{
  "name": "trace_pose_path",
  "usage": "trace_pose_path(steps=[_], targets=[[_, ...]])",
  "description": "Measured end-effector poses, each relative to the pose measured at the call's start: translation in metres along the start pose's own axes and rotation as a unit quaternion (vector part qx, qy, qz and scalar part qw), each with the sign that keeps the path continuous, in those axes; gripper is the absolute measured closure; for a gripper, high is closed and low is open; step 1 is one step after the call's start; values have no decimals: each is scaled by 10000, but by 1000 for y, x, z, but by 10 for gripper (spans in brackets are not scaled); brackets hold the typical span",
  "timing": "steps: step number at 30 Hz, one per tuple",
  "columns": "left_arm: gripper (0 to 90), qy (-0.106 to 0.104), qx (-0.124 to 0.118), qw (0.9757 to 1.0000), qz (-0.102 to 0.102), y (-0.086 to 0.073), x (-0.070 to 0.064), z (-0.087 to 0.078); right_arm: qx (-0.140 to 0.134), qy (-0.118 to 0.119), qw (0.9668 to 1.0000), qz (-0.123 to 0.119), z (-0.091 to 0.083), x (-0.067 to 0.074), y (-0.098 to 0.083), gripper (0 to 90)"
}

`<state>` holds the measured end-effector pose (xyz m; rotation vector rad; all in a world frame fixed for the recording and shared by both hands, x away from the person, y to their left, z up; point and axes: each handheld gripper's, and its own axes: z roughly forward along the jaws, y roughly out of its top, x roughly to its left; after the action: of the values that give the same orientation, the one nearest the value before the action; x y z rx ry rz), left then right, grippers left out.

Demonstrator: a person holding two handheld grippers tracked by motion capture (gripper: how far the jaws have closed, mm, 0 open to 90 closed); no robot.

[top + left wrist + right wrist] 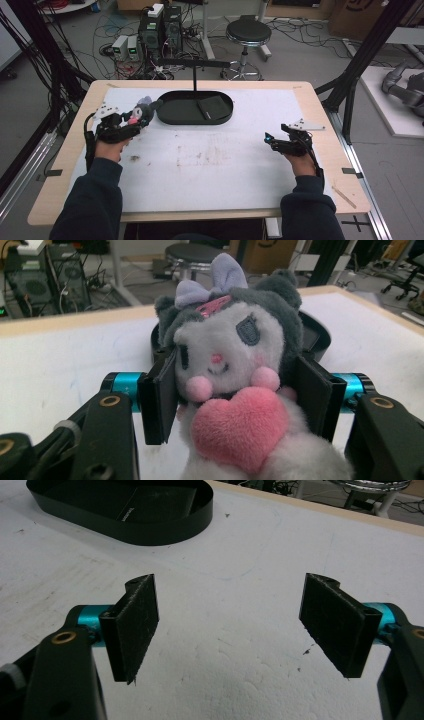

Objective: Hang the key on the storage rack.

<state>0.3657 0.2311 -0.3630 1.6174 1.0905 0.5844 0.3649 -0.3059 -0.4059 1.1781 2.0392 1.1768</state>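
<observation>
The left gripper (235, 390) has its two black jaws closed against the sides of a plush toy (235, 365), one pad pressed to each cheek. The toy is grey and white, with a lavender bow on its head, a pink nose and pink round paws, and it carries a pink heart (237, 427) against its chest. The toy faces back toward the gripper camera and sits upright between the pads.

In the high view the left gripper (131, 121) holds the plush toy (141, 111) at the far left of the table, just beside the left end of the black oval tray (170, 115). Whether the toy touches the tray rim cannot be told. The left hand (111, 146) grips the tool from the near side, with a dark sleeve behind it.

The right gripper (235, 630) has its jaws spread wide apart and holds nothing; bare white mat (240, 660) shows between the pads. In the high view the right gripper (270, 140) sits over the right side of the mat, well apart from the tray, with the right hand (299, 161) behind it.

The tray (165, 530) lies at the far middle of the mat and contains a flat black card (212, 107). A thin black post with a horizontal bar (195, 62) rises from its far edge. The white mat covers a wooden table (320, 115). A round stool (248, 32) and computer cases (160, 27) stand on the floor beyond.
</observation>
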Motion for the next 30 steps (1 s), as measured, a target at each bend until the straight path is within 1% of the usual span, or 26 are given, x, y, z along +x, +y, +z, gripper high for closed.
trace_pose_path(steps=[6,11,13,17,18,20,24,26,30], targets=[[414,-75,-65,9997,241,38,-5,16,-72,29,10000,14,-1,0,1,241],[415,-162,-155,9994,263,66,-2,33,-72,27,10000,9,1,-1,1,241],[415,-223,-189,9994,198,74,1,40,-69,21,10000,-6,1,-1,0,240],[415,-252,-193,9994,151,88,6,53,-44,22,10000,4,2,-1,0,240],[415,-246,-194,9994,169,91,7,56,-47,16,10000,-5,1,-1,0,240],[415,-239,-196,9994,142,96,9,62,-43,20,10000,3,1,-1,0,240],[415,-165,-163,9996,132,102,13,72,-43,16,10000,18,0,-2,0,240],[415,-123,-183,9997,64,102,16,76,-45,5,10000,9,-1,-2,0,240],[415,-14,-137,9999,-26,98,23,80,-44,13,10000,26,-1,-3,-1,241]])
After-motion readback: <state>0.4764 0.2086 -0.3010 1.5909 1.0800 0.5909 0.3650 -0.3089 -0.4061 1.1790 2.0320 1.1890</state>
